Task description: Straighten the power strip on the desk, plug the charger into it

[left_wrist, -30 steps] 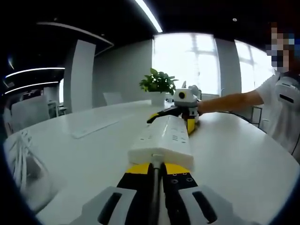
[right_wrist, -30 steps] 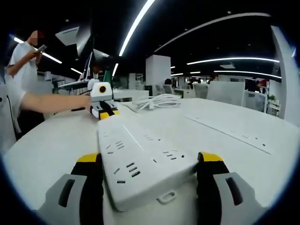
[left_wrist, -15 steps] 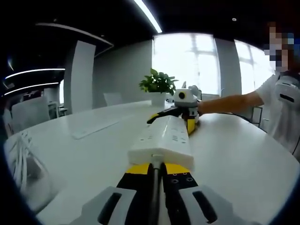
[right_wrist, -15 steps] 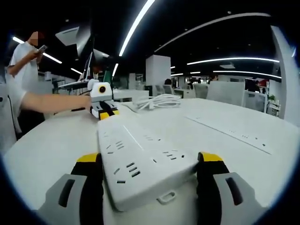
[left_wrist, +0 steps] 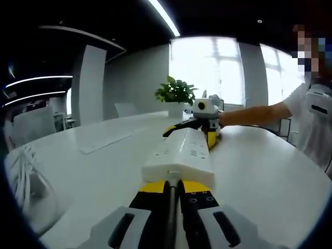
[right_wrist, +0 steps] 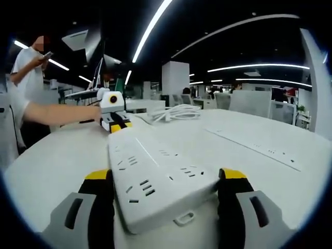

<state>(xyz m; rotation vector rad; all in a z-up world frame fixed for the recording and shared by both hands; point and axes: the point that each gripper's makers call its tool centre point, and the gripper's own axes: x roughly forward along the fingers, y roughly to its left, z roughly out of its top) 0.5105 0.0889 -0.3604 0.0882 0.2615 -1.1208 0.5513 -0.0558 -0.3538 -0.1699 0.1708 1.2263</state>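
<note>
right now the white power strip (right_wrist: 155, 176) is lying flat on the white desk (right_wrist: 270, 171), stretched between the two grippers. in the right gripper view the right gripper (right_wrist: 165, 189) is standing with its yellow-tipped jaws spread wide on either side of the strip's near end; the jaws are sitting just beside the strip's edges, and whether they are touching it is hard to tell. in the left gripper view the left gripper (left_wrist: 173, 188) is keeping its jaws pressed together right at the other end of the power strip (left_wrist: 180, 155), with only a thin dark slit between them; whether it is pinching anything there cannot be told. a coiled white cable (right_wrist: 175, 112) is resting further back on the desk, well apart from the strip. a potted plant (left_wrist: 175, 93) is standing at the far edge of the desk (left_wrist: 93, 171).
</note>
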